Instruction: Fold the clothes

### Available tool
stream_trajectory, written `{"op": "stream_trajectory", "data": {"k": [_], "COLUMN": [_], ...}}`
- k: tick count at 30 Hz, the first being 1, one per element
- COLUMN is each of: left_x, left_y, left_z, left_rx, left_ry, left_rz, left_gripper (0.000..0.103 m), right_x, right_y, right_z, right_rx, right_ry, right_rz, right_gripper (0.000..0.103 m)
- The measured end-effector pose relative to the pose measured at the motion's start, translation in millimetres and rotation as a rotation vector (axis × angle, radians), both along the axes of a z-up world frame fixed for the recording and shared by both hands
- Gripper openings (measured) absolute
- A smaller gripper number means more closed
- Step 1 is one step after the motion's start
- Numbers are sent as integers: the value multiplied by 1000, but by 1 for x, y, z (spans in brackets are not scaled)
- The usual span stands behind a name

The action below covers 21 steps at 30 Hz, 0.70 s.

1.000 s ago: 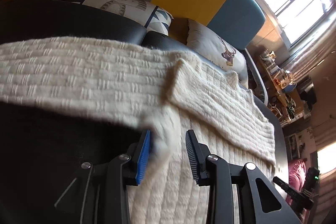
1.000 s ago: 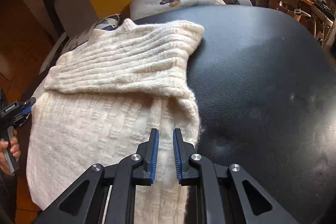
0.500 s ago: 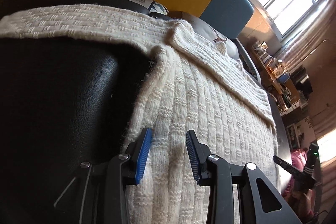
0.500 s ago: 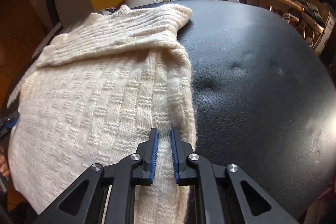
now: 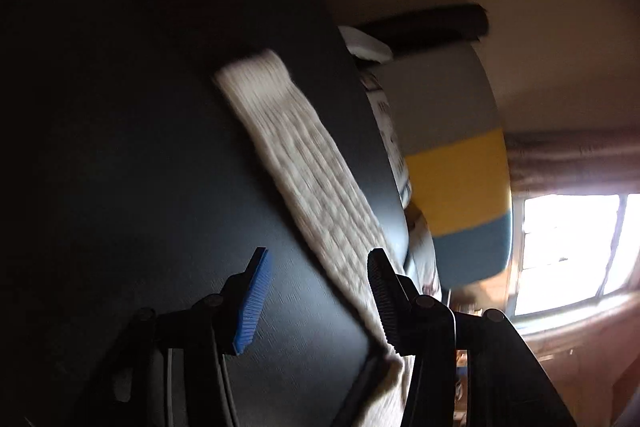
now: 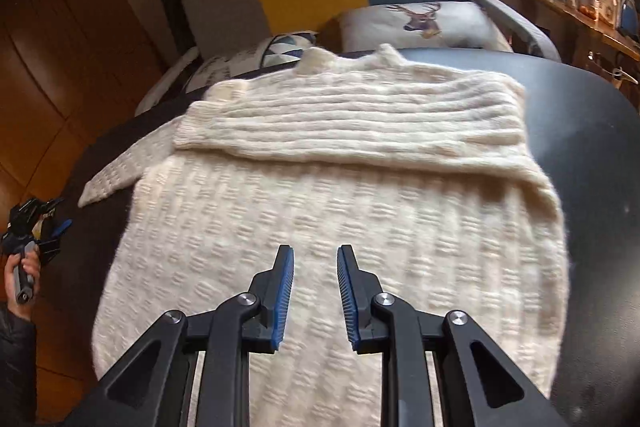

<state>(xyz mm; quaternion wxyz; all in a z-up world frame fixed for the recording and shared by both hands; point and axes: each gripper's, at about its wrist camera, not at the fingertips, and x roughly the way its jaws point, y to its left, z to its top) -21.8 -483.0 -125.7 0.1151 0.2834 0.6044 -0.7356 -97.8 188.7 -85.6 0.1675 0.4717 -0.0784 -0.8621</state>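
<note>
Chunky cream knit sweater [image 6: 320, 211] across smooth black leather [image 6: 592, 131]

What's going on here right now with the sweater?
A person is folding a cream knit sweater spread on a black padded surface, using a handheld gripper in each hand. One sleeve is already folded across the chest; the other sleeve lies stretched out to the side. The right gripper hovers open over the sweater's body, holding nothing. The left gripper is open too, with its fingers near the outstretched sleeve; that view is motion-blurred.
</note>
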Motion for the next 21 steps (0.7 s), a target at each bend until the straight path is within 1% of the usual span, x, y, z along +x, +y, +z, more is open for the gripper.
{"op": "stream_trajectory", "data": {"k": [3,5,6,10,14,15,16,17,18,20,21], "left_x": [-7,-15,-19,-39,-50,-51,-53,-55,-55,-54,-55], "left_y": [-40,-54,-57,-63,-70,-72,-72,-73,-74,-75,-74], "left_z": [-19,-32,-36,-42,-44,-45,-46,-49,-52,-57,-57], "left_rx": [101,153,169,198,202,199,198,204,218,250,248], "left_ry": [-29,-46,-42,-16,-21,-29,-50,-79,-90,-80,-81], "left_rz": [88,128,141,177,225,233,240,247,258,286,292], "left_gripper": [50,50,50,52,51,46,39,19,7,6,6], "right_x": [-9,-13,-13,-13,-13,-12,-12,-11,-11,-10,-9], "right_y": [-29,-37,-38,-34,-28,-27,-26,-25,-24,-24,-25], "right_z": [-14,-24,-27,-34,-37,-38,-38,-39,-39,-40,-40], "right_rx": [-19,0,1,-20,-49,-55,-62,-71,-78,-81,-79], "right_ry": [-27,-50,-60,-70,-68,-65,-62,-61,-59,-50,-45], "right_rz": [26,33,33,32,31,32,31,27,25,26,28], "right_gripper": [22,22,22,22,22,22,22,22,22,22,22]}}
